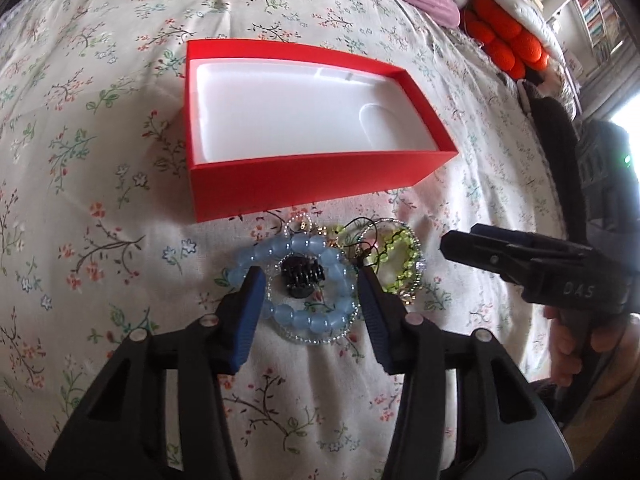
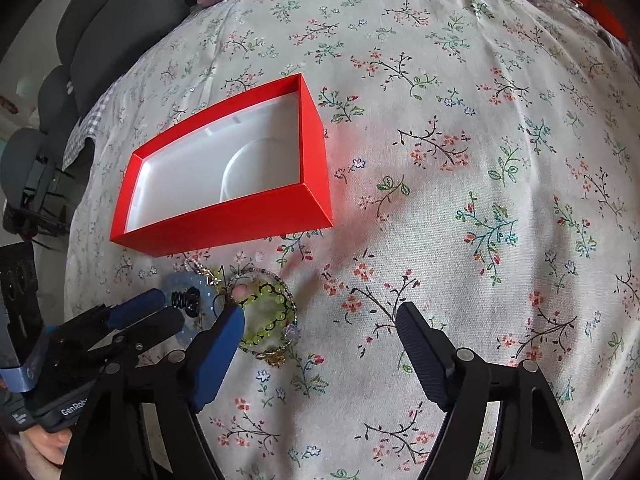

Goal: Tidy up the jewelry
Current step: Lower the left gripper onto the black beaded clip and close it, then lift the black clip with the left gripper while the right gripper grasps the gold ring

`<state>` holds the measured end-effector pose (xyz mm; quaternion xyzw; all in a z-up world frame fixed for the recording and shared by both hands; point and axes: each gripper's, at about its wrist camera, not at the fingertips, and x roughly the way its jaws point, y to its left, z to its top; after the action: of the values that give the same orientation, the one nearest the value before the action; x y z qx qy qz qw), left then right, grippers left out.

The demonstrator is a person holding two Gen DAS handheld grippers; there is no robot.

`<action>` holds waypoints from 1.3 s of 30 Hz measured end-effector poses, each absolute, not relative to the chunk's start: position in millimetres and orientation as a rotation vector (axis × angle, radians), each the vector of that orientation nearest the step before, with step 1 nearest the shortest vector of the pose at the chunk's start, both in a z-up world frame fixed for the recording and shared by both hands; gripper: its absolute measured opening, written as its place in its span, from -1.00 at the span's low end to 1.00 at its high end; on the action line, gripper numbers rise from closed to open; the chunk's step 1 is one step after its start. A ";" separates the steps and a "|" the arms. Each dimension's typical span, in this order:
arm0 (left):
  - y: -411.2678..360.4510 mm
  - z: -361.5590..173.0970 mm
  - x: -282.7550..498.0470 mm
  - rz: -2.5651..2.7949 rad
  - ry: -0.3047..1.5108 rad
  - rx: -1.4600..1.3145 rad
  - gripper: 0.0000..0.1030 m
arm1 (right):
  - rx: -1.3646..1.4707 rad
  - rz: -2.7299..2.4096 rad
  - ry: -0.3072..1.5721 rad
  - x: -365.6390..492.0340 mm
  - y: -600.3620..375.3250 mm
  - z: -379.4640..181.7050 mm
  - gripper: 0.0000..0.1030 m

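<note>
My left tool (image 1: 310,280) is wide open, its blue pads straddling the blue bead bracelet (image 1: 298,322), one pad at each outer edge of the ring. Whether the pads touch the beads or the bedspread (image 1: 100,120) I cannot tell. Nothing is held.

My right tool (image 2: 320,320) is also spread wide and empty, hovering over bare floral fabric, with its left pad just beside the green bead bracelet (image 2: 266,314).

Risks from this position:
- The jewelry lies in a touching, partly overlapping pile: a black clip (image 1: 302,276) sits inside the blue ring, and dark cords (image 1: 360,240) run among the green pieces. Closing on the blue bracelet may drag neighbours along.
- Round beads may roll out of the pads as they close.
- The soft bedspread may bunch between the pads.

The red box (image 1: 320,176) stands open and empty just beyond the pile, near enough for a short transfer.
</note>
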<state>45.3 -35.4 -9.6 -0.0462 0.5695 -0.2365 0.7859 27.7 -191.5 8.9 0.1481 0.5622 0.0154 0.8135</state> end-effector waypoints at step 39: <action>-25.1 3.9 37.8 -0.416 1.149 0.016 -0.50 | 0.181 0.121 1.343 33.8 -125.1 -20.9 -0.58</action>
<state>37.8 -25.1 3.9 0.0076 0.5394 -0.1954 0.8190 33.8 -125.1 -20.9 0.0838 0.6208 0.0561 0.7774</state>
